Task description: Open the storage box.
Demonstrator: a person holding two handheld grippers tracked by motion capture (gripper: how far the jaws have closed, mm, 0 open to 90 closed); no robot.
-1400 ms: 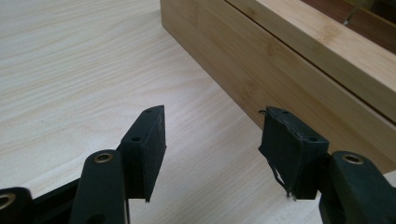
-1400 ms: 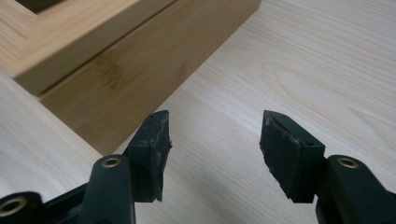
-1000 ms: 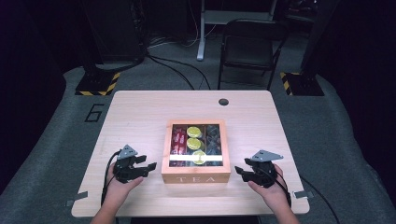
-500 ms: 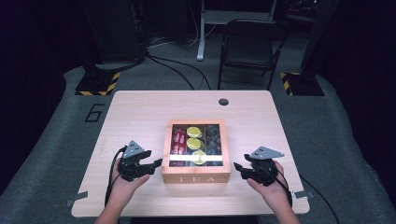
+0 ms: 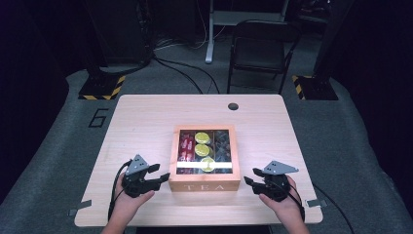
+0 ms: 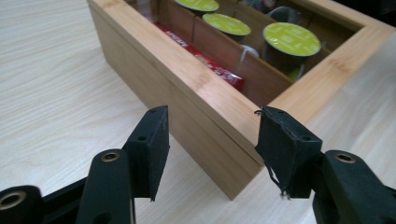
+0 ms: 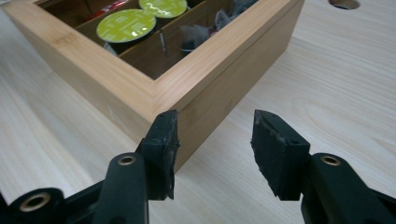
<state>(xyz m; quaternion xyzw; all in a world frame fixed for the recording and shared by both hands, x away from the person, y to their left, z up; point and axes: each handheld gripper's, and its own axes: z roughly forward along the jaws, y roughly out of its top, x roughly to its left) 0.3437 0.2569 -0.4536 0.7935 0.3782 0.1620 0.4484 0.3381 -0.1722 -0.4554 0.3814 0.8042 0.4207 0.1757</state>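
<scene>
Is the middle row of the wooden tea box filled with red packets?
No, in the high view the middle row of the tea box holds three yellow-green capsules; the red packets lie in the left row.

The square bamboo tea box with a clear lid (image 5: 205, 181) stands at the middle of the pale wooden surface (image 5: 146, 122) and blocks the straight way between the two hands. Its near left corner juts between the fingers (image 6: 149, 144) of the left gripper (image 5: 158, 176); its near right corner stands just ahead of the right gripper (image 5: 249, 182). Bare wood lies open to both sides of the box and behind it, up to a small round hole (image 5: 233, 106) near the far edge.
</scene>
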